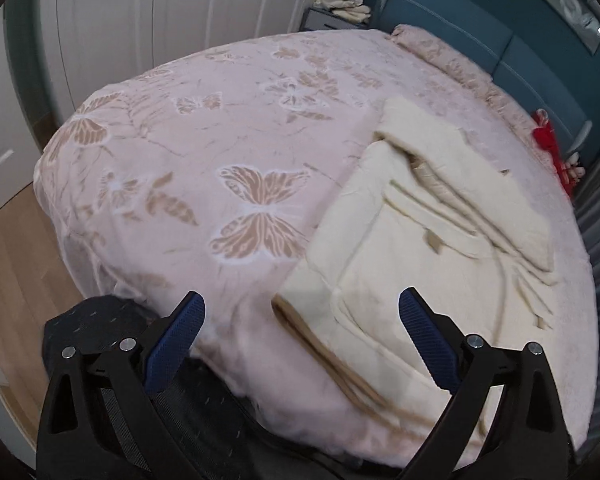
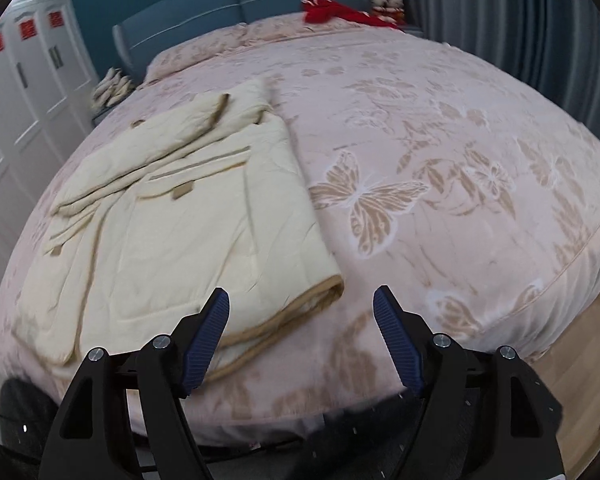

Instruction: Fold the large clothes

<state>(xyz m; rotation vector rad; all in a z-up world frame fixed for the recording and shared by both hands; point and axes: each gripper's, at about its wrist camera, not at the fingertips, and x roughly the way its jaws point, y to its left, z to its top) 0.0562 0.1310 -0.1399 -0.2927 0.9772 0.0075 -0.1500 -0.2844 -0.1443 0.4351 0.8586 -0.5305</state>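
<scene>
While you hover: both tongs gape, gripping nothing.
Left tongs (image 1: pixel 302 310): over the folded garment's (image 1: pixel 412 248) corner.
Right tongs (image 2: pixel 301 304): beside it, above the bed (image 2: pixel 440 128).

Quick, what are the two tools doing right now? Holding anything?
Left tool: open, empty, above the folded cream quilted garment.
Right tool: open, holding nothing.
</scene>
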